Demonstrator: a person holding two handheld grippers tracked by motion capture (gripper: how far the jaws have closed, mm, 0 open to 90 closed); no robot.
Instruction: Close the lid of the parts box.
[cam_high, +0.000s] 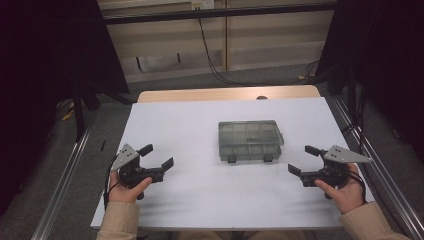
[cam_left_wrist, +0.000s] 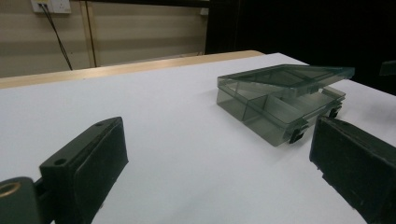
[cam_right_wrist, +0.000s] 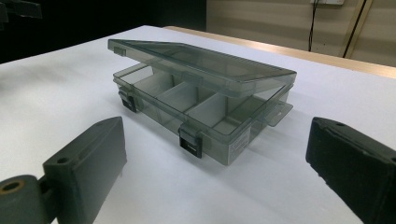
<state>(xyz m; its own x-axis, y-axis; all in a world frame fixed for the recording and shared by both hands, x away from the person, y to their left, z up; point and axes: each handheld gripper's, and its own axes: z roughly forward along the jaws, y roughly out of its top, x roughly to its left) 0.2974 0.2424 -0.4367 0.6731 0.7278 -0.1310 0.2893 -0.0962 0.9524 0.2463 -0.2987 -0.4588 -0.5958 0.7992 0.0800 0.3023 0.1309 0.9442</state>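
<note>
Smoky plastic box (cam_high: 250, 140), one, two latches, sits between two wide-open, empty tongs (cam_high: 159, 156) (cam_high: 303, 159).

A flat white table top (cam_high: 190, 195) holds one see-through grey plastic box (cam_high: 250, 140) in its middle, lid a little open.

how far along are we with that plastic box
Done so far: both black latches on the smoky transparent plastic compartment box hang released, and its lid sits slightly raised at the front, ajar rather than fully open or shut. In hand: nothing; the left hand-held gripper and right hand-held gripper are open, apart from the box on either side. Left: probably moving in to handle the lid.
</note>
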